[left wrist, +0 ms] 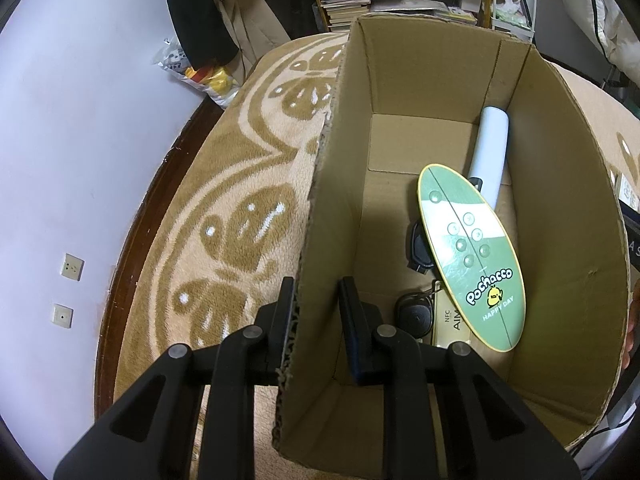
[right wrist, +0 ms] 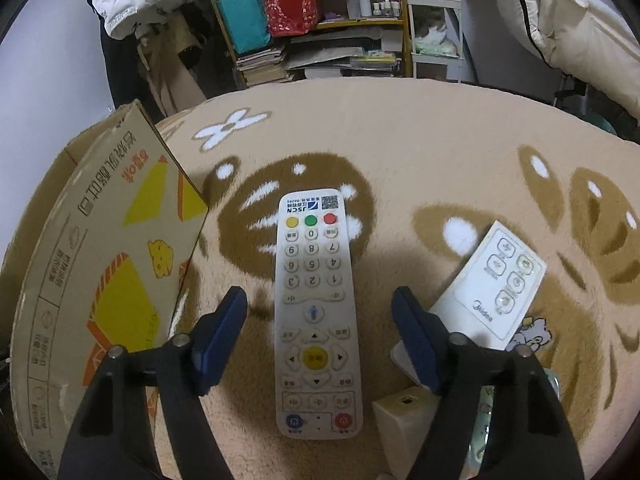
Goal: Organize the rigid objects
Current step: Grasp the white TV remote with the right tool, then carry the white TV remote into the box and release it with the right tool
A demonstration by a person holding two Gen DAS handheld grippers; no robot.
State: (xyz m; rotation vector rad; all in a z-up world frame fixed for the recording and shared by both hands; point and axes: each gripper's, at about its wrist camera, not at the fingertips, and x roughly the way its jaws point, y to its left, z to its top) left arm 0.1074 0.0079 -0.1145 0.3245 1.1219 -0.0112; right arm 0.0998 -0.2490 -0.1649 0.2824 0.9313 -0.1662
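While right tool point(right wrist: 320, 312) gapes, remote point(right wrist: 316, 312) lies between fingers.

Cardboard, plush cloth and plastic

The cardboard box point(left wrist: 400, 80) is matt brown paperboard, its cut wall edge rough and corrugated; its outer face point(right wrist: 112, 248) carries flat printed colour; the blanket point(right wrist: 420, 152) under it is fuzzy, deep-piled cloth; the long remote point(right wrist: 316, 312) is smooth, slightly glossy grey-white plastic with rubbery-looking buttons; the flat white remote point(right wrist: 492, 284) has a shiny film face; the oval green remote point(left wrist: 472, 256) looks glossy; the left gripper point(left wrist: 316, 312) is matt black plastic with dull metal pins.
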